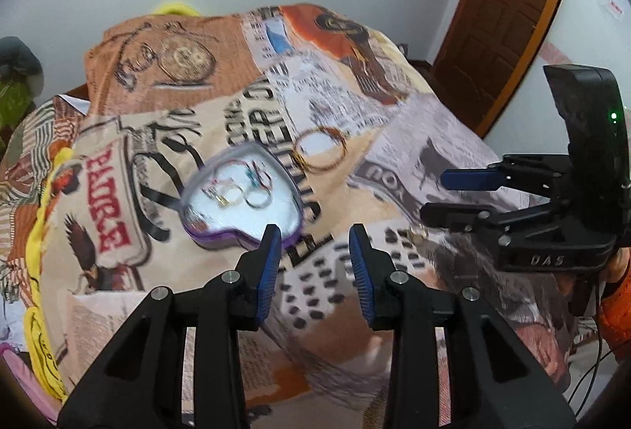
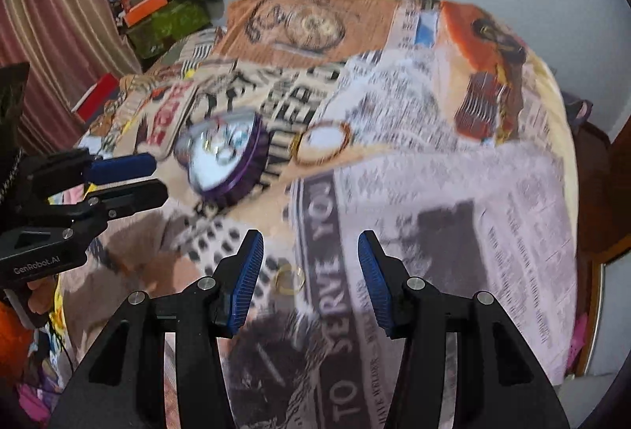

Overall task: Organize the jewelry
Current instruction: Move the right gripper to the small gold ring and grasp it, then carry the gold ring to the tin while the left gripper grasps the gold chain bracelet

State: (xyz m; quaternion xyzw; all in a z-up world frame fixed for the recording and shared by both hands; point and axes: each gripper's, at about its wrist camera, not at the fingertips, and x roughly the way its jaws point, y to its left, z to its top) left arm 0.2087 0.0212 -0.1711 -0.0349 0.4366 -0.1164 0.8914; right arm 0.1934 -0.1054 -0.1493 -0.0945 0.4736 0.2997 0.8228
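Blurred rings inside heart box

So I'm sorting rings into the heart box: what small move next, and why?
Probably lower the right gripper onto the loose gold ring lying on the blanket just ahead of its open, empty fingers; the heart-shaped box already holds several rings.

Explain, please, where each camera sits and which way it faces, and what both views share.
Left wrist view: it sits on the left tool, looks down along its open fingers at the printed bedspread; the right tool shows at the right edge.
Right wrist view: it sits on the right tool, looks down at the same bedspread and a small ring; the left tool and part of a hand show at the left.
Shared: the heart-shaped box with rings and the bangles beside it.
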